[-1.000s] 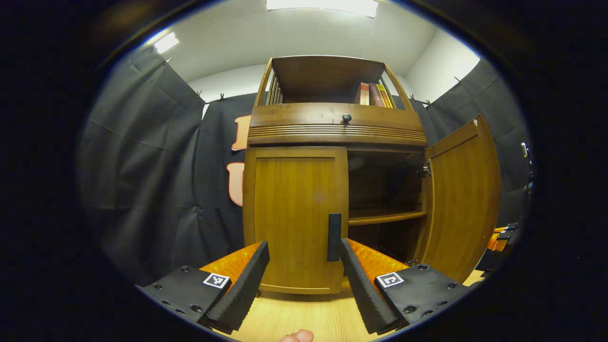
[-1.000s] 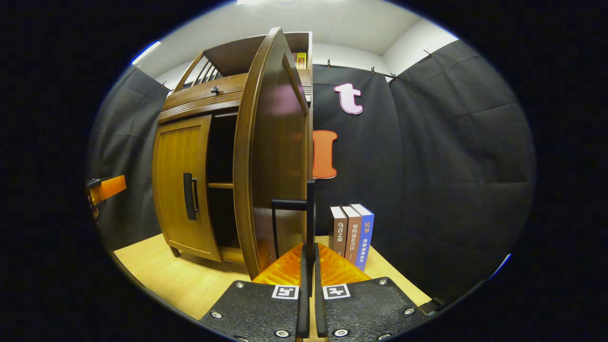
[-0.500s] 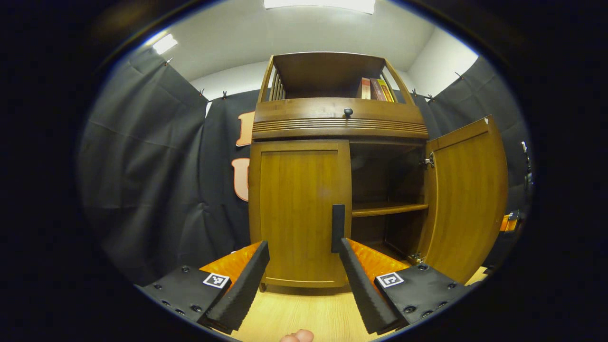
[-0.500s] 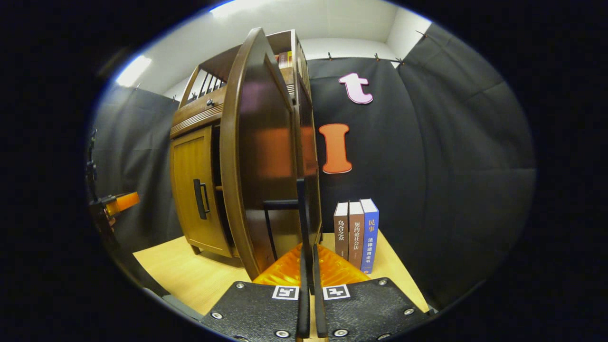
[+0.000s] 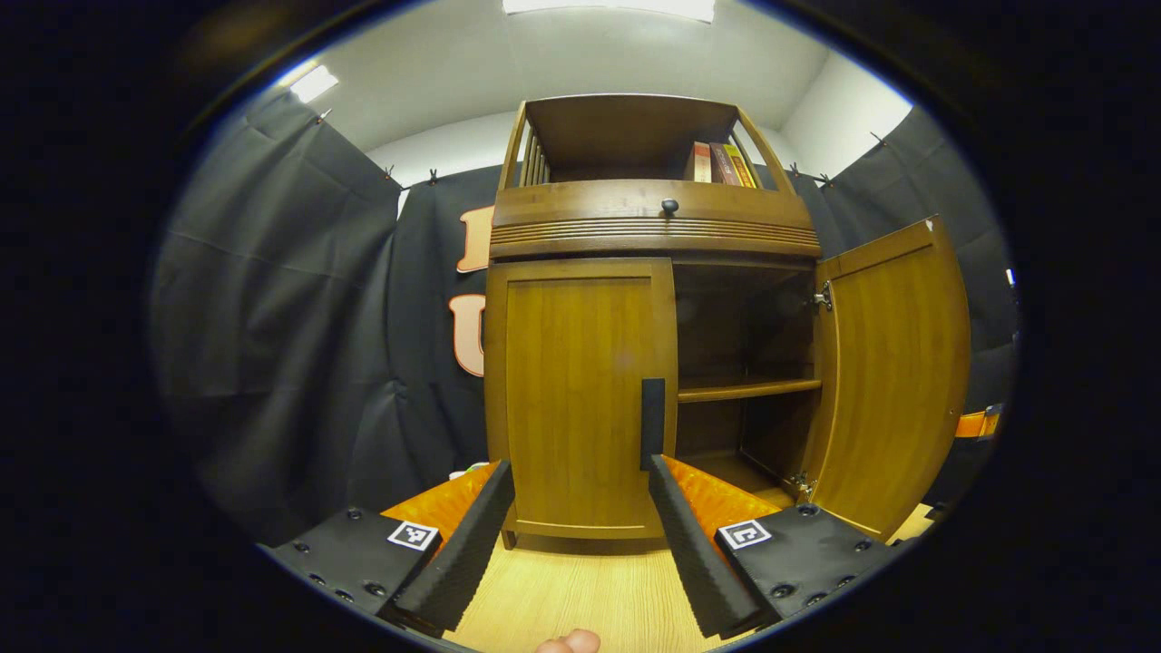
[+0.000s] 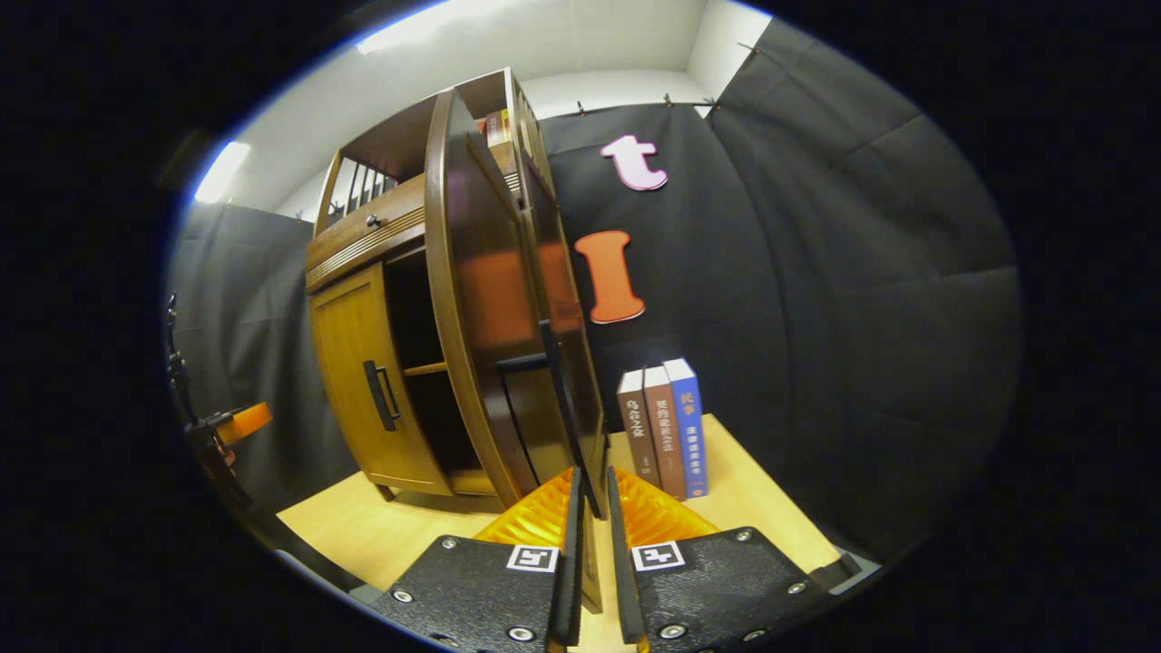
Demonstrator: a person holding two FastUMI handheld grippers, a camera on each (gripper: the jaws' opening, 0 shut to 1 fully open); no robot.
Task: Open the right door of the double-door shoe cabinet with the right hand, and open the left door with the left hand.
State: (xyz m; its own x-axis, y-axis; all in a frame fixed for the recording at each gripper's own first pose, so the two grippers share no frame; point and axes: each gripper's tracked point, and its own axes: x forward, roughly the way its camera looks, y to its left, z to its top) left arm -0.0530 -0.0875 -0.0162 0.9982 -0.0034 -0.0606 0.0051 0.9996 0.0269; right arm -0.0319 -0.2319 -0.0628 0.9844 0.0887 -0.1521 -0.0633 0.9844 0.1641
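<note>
Since a second ago the right door (image 5: 893,372) had swung wider, and the slit between the right gripper (image 6: 594,473) fingers had widened a little. In the right gripper view that door's black handle (image 6: 564,404) ran down into the narrow gap between the two fingers (image 6: 571,553). I could not tell whether both pads pressed on it.

In the left gripper view the left gripper (image 5: 579,470) had its fingers (image 5: 463,544) spread wide and empty. The left door (image 5: 571,390) stood closed straight ahead of them. Its black handle (image 5: 652,422) sat just above the tip of the right-hand finger, apart from it. The shoe cabinet (image 5: 653,231) stood on a pale wood-grain bench (image 5: 580,594) that ran under both fingers. Beyond the open door, to the right of the fingers, an inner shelf (image 5: 748,390) showed. A small dark knob (image 5: 669,206) sat on the drawer front high above the fingers.

Black cloth walled the booth, clipped up under a white ceiling with bright light panels (image 5: 608,7). Three books (image 6: 662,431) stood upright on the bench just right of the right gripper's fingers. Their spines carried Chinese characters too small to read surely. More books (image 5: 721,163) leaned on the cabinet's top shelf. Square black-and-white markers (image 6: 532,558) sat on each gripper body
</note>
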